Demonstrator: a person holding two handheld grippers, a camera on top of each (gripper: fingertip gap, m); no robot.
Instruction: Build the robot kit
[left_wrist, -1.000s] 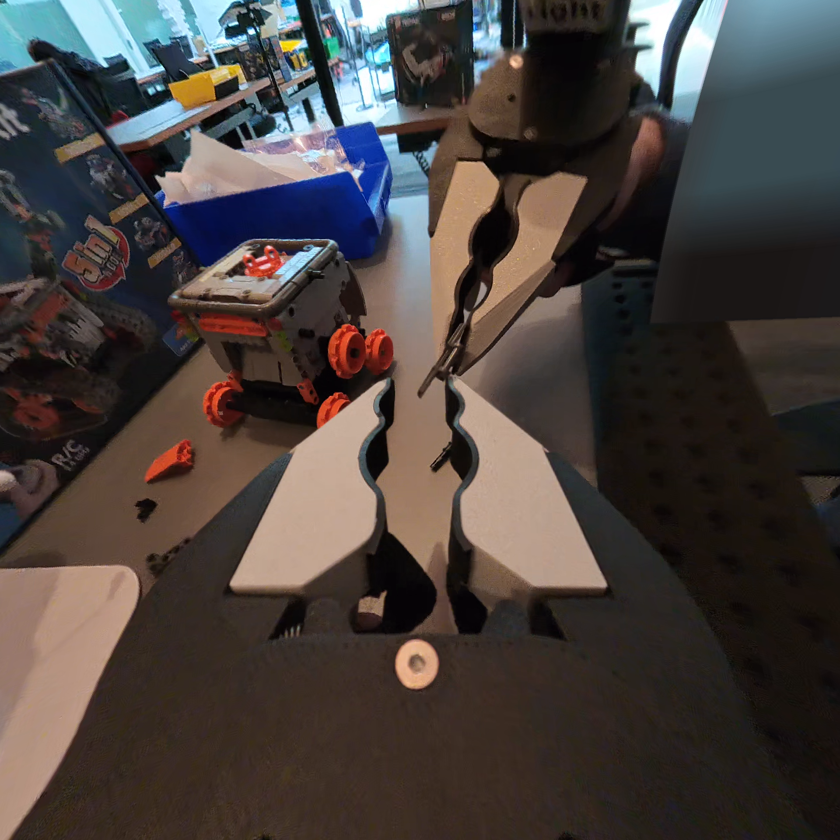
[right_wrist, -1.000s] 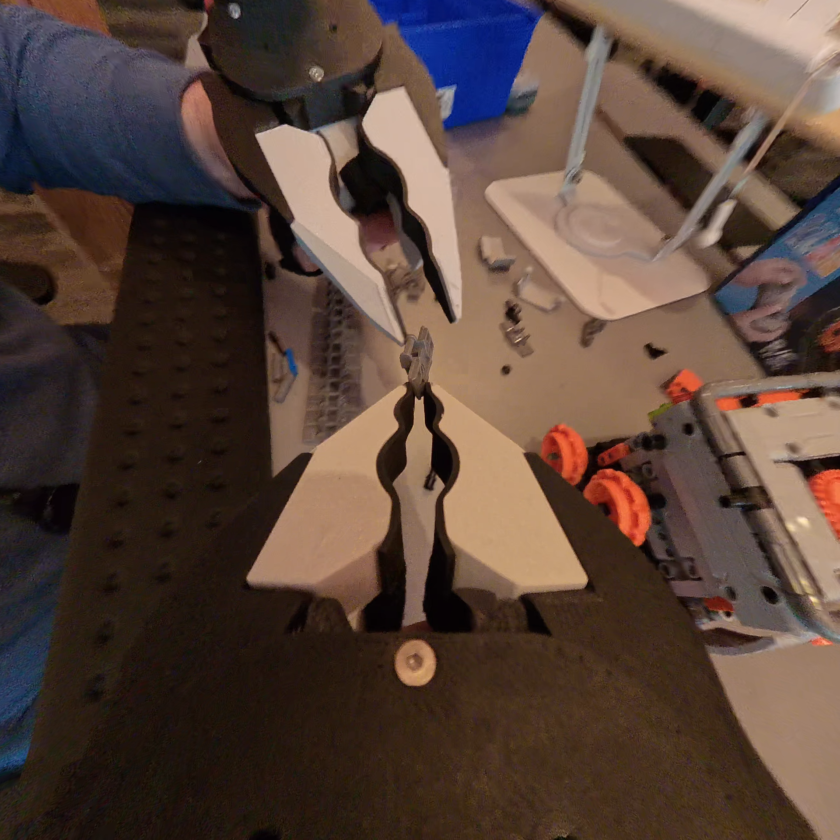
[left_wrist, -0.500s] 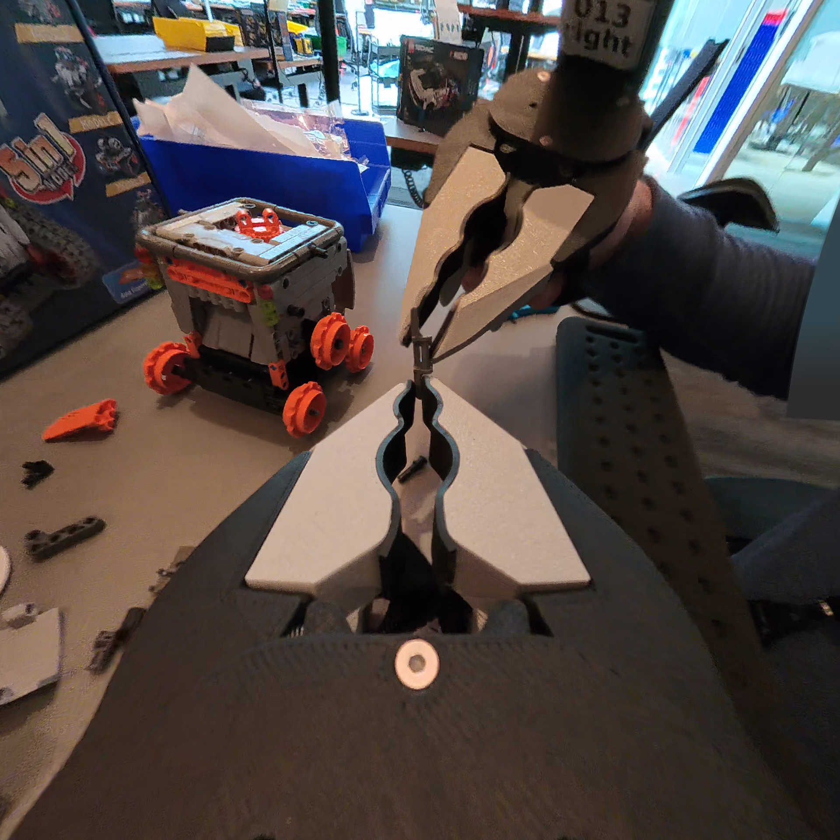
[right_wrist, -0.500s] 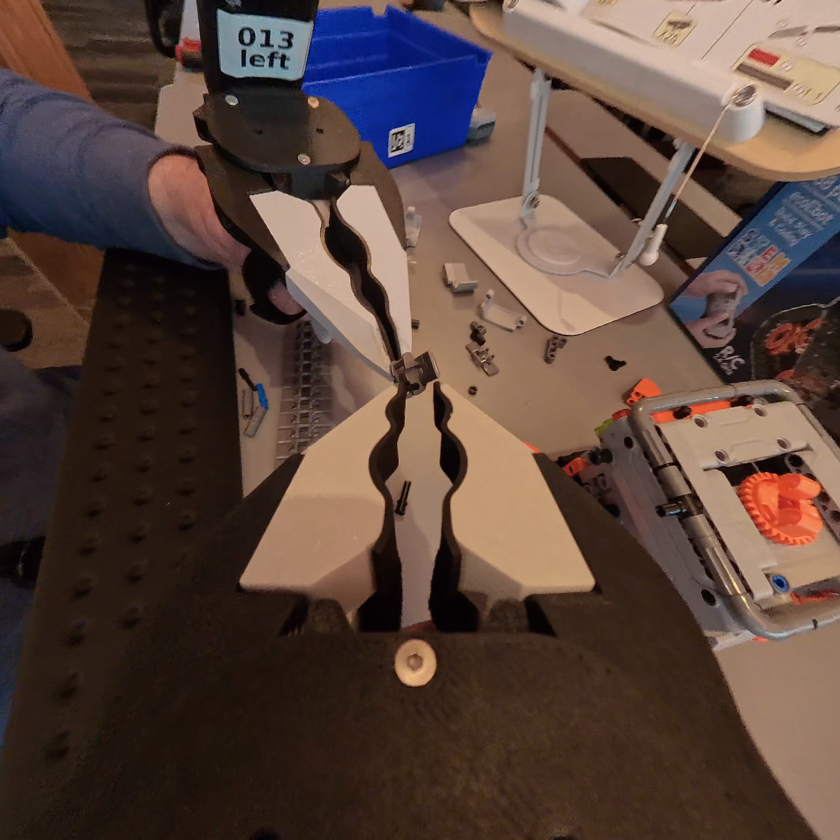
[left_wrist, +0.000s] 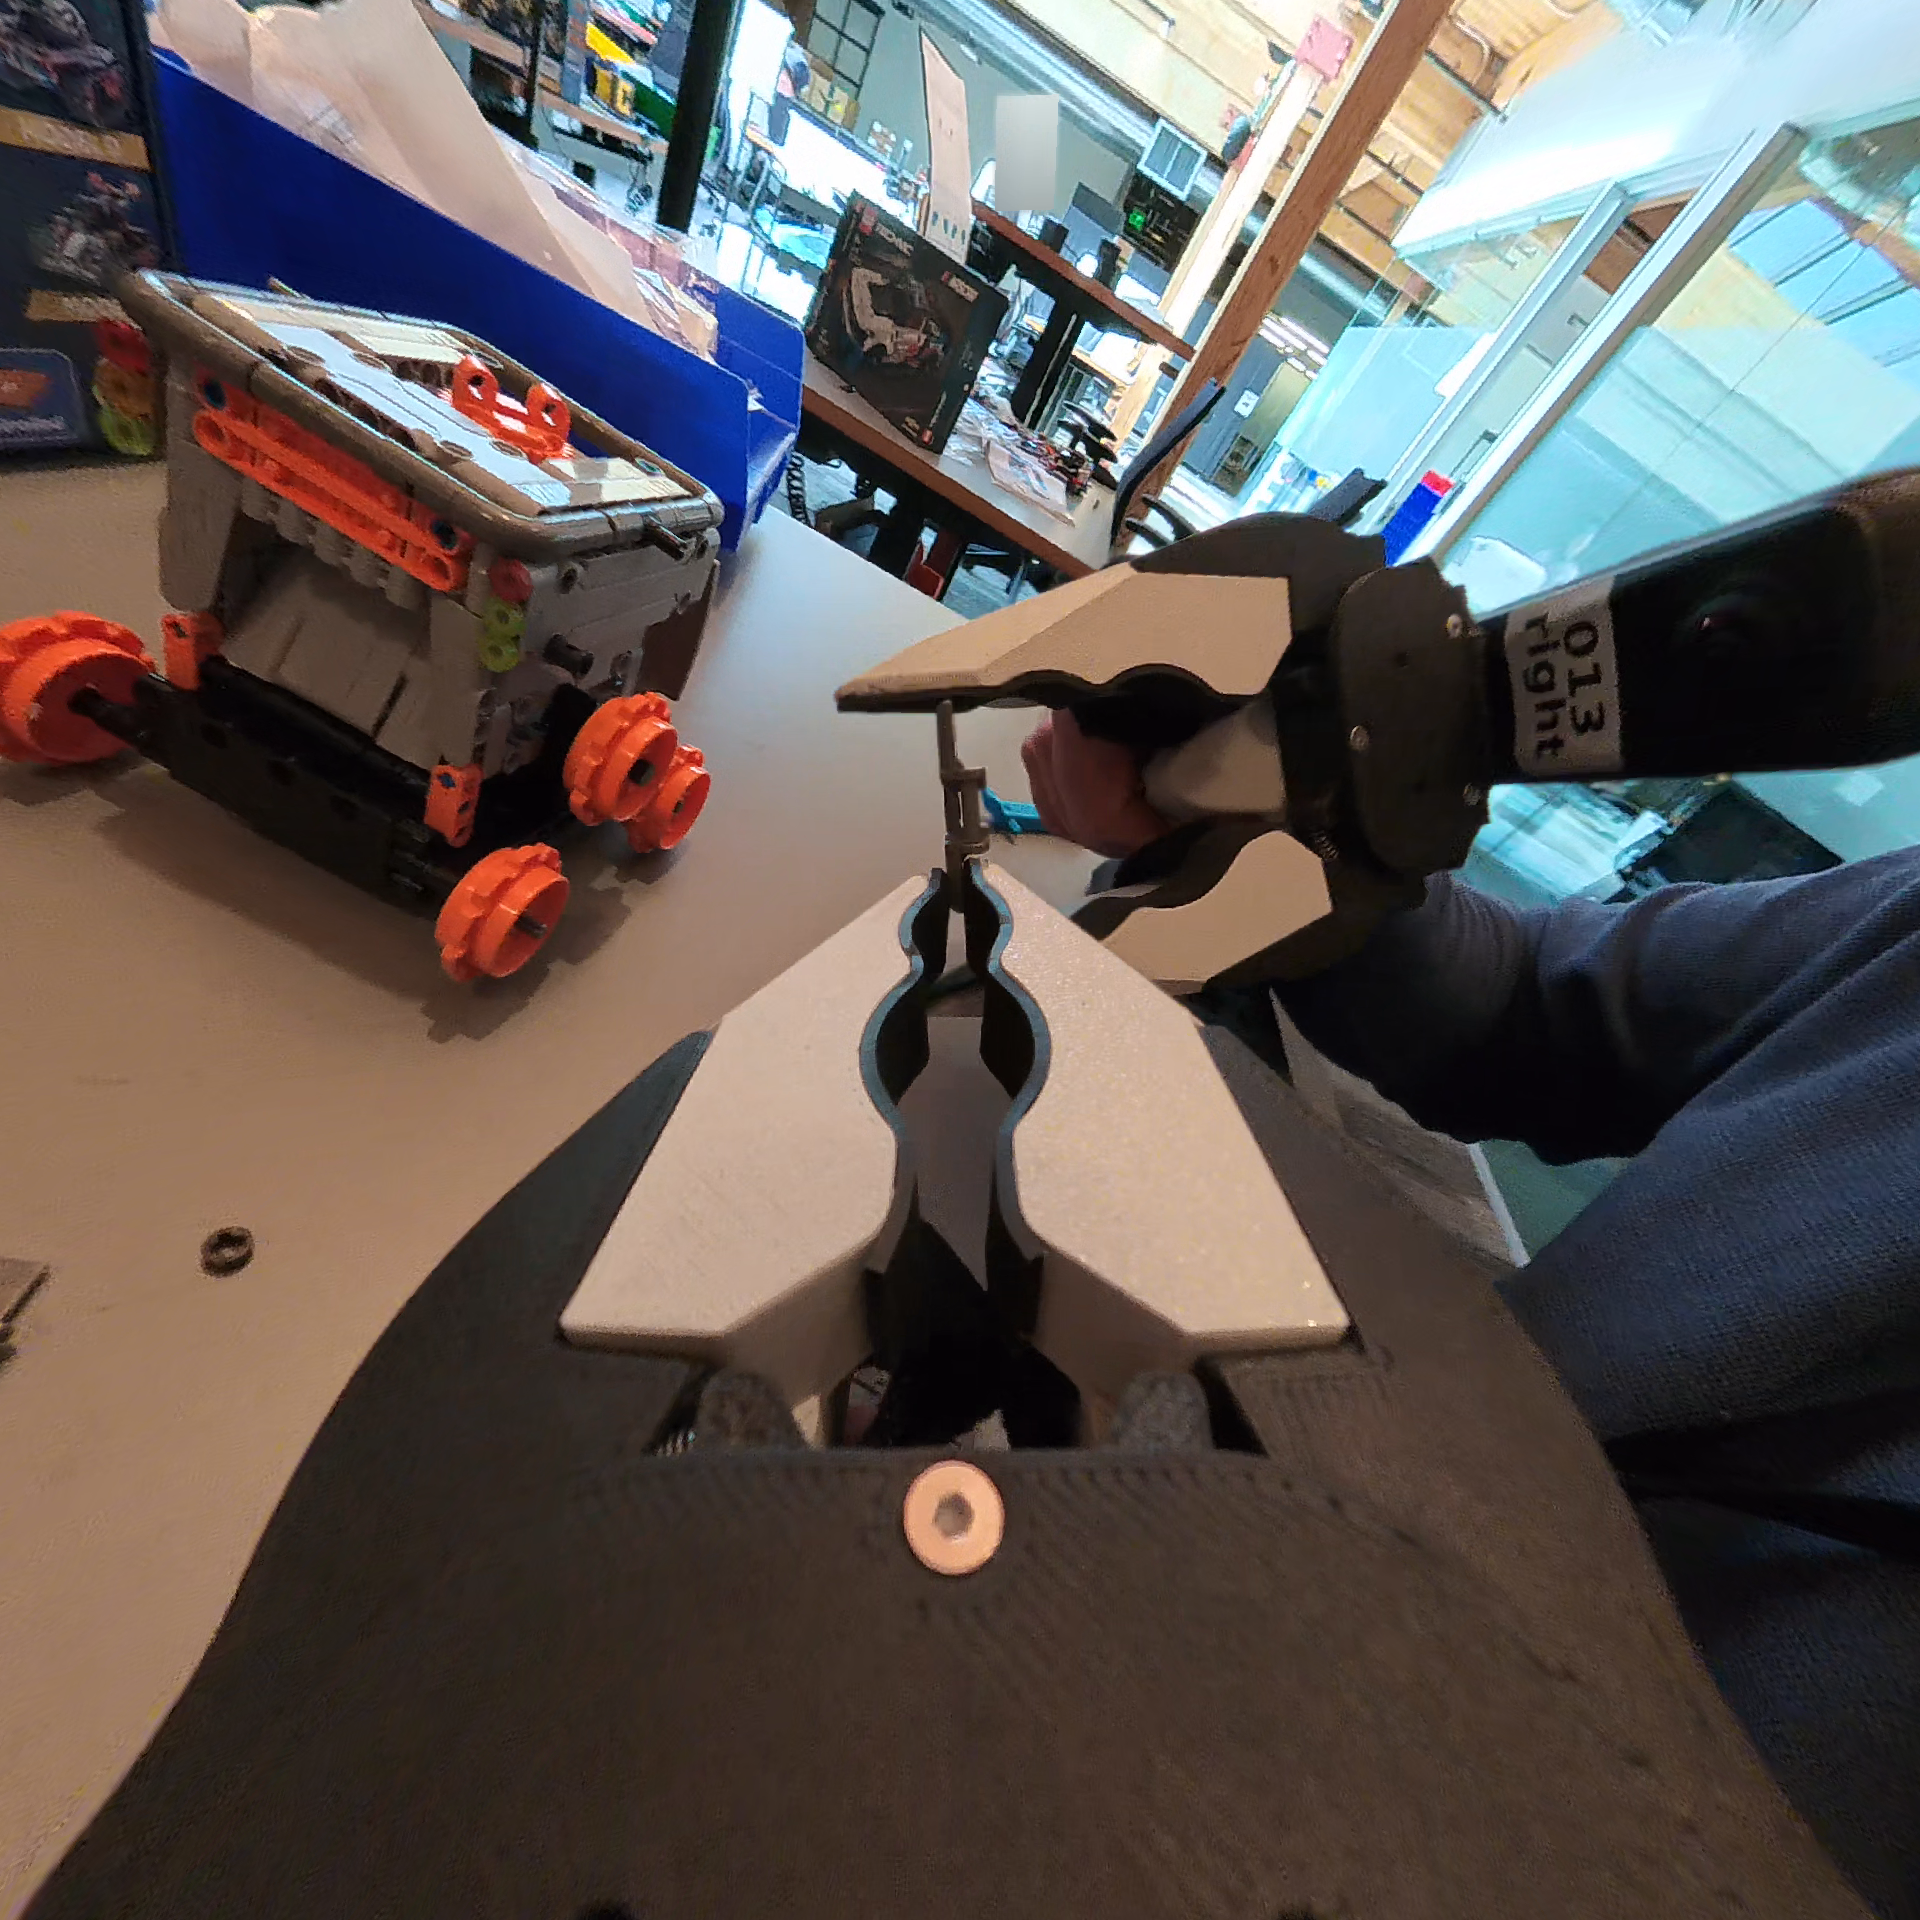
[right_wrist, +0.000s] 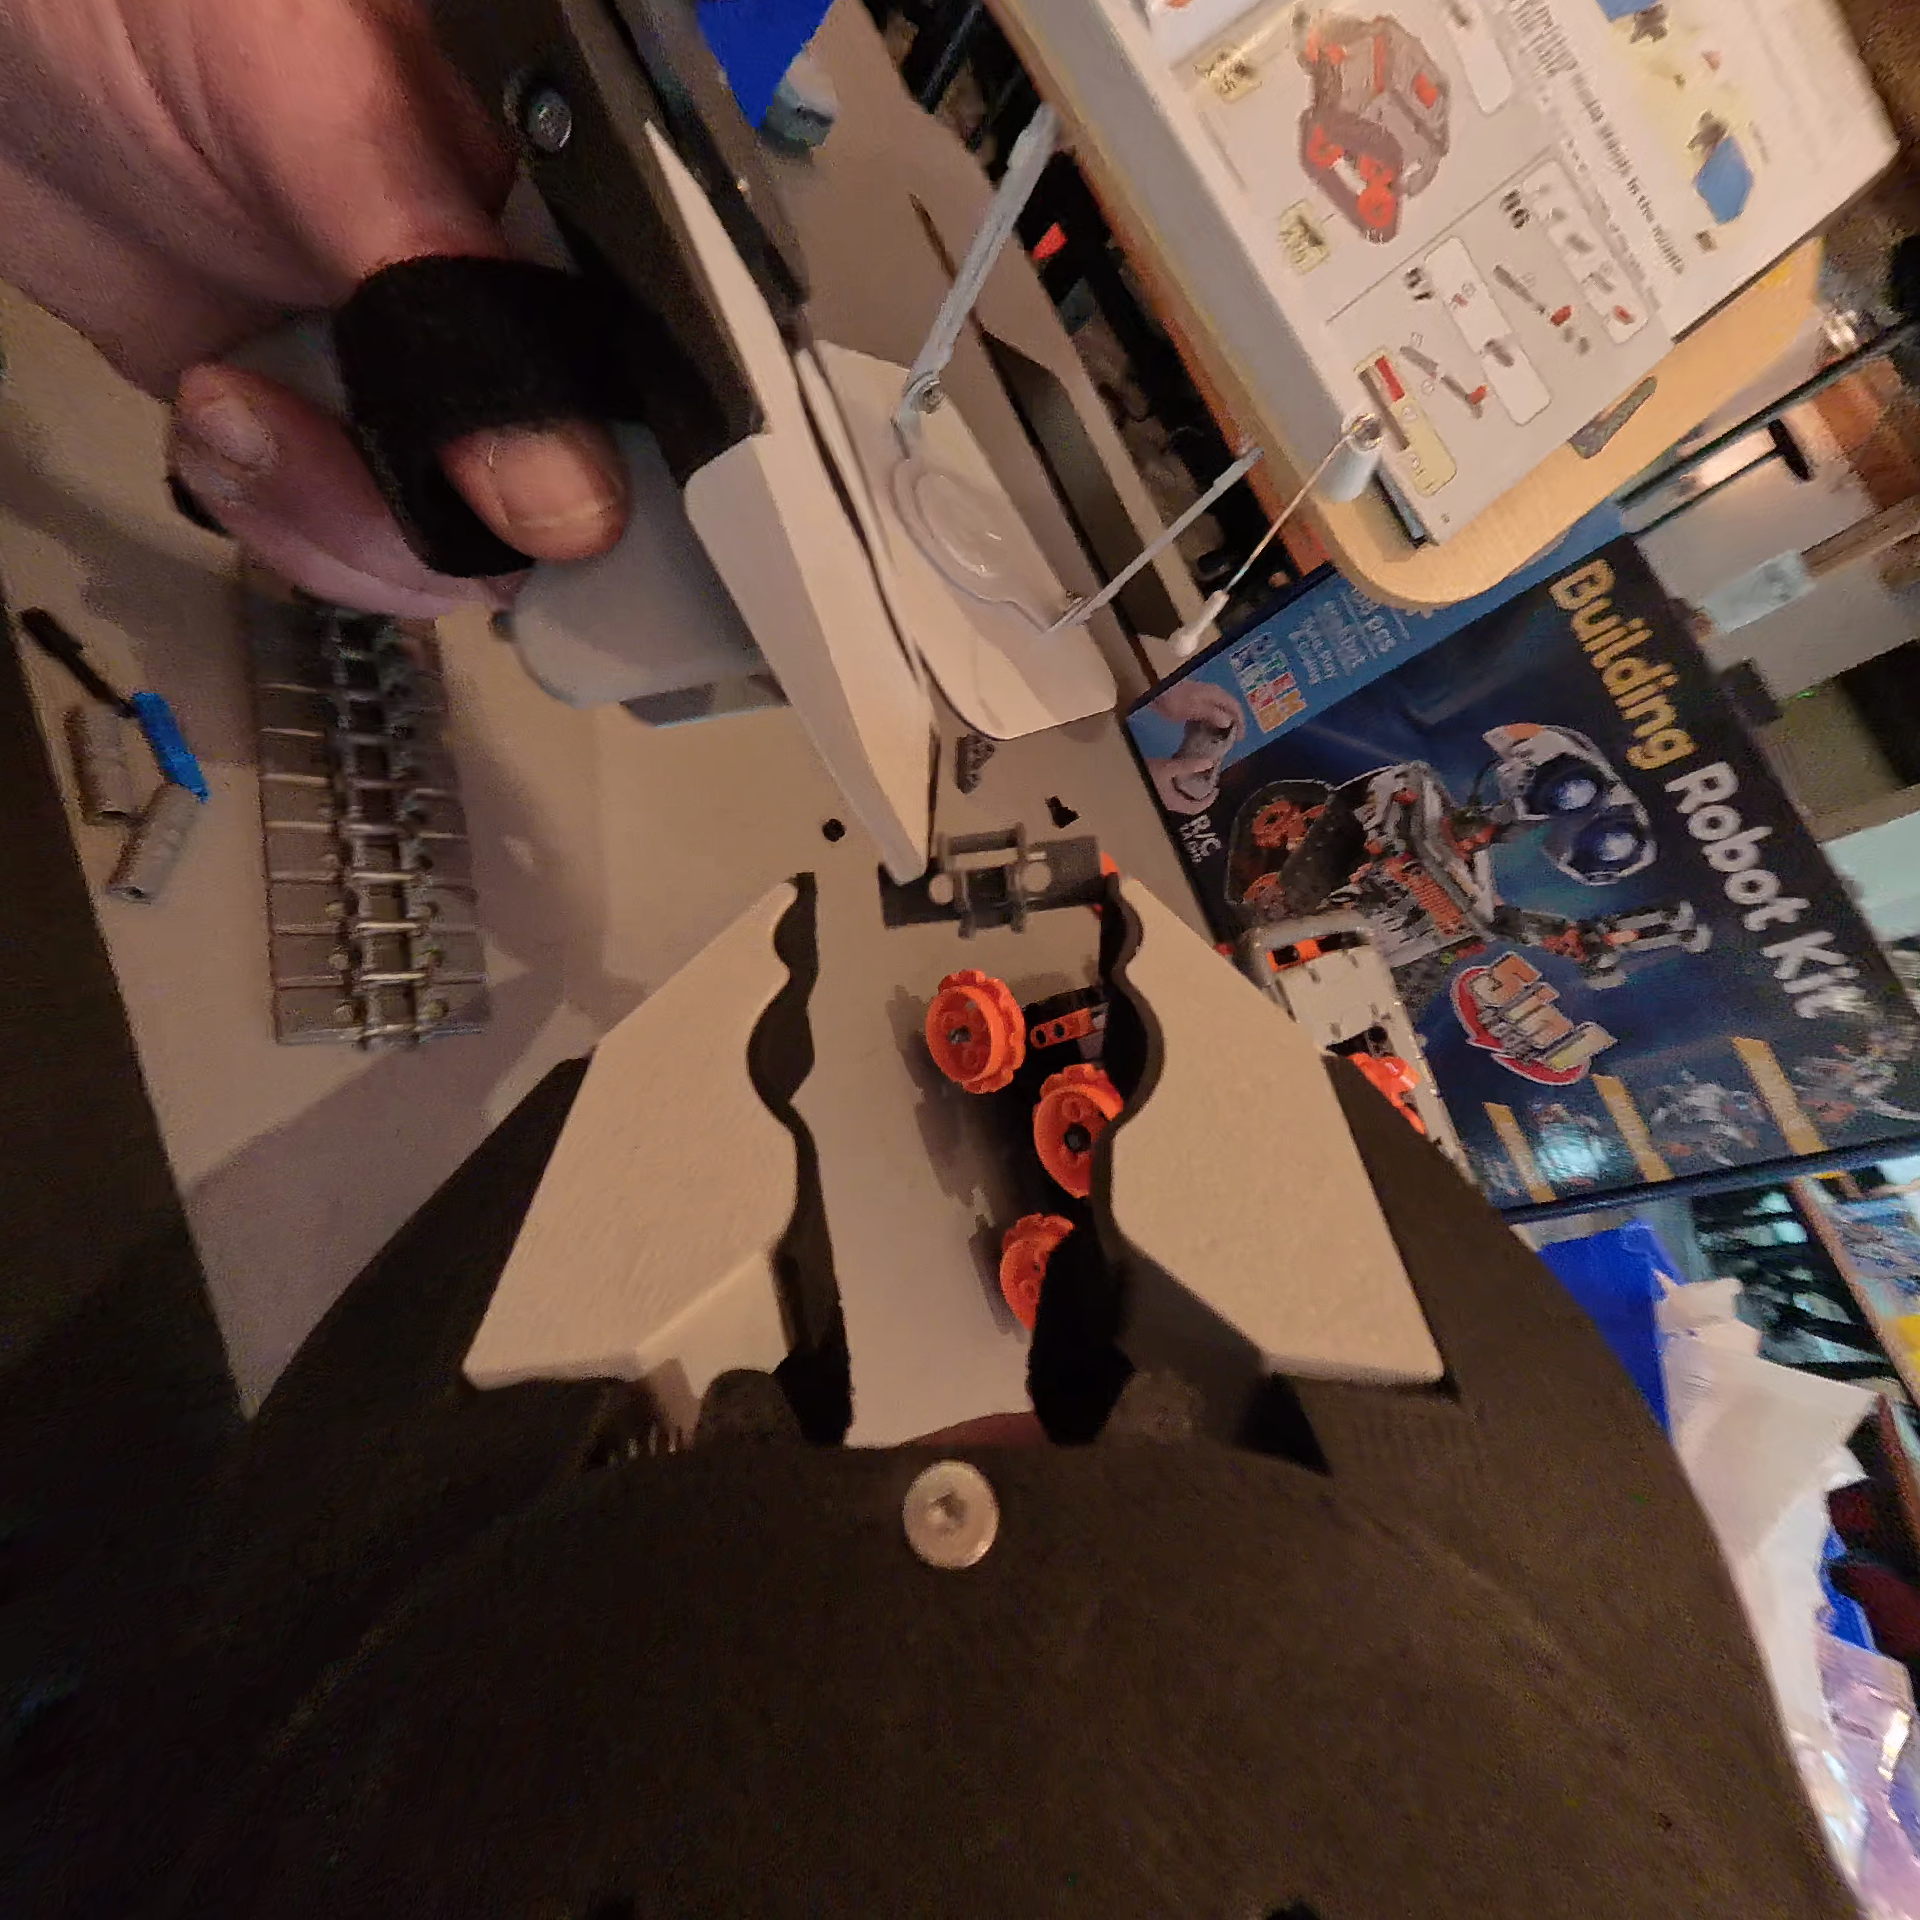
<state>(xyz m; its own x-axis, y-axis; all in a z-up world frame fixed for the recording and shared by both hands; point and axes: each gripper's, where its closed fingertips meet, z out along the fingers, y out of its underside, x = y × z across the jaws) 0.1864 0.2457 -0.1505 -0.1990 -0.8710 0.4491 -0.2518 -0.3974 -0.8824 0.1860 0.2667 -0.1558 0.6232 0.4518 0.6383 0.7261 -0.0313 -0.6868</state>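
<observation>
Left gripper (left_wrist: 954, 883) pinches grey connector piece (left_wrist: 958, 790).

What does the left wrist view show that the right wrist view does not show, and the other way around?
Only the left wrist view: the model vehicle's grey top with an orange beam, and glass walls behind. Only the right wrist view: a grey track strip and an instruction sheet on a stand. Both: the left tool shut on a small grey part, the open right tool, and orange wheels.
</observation>
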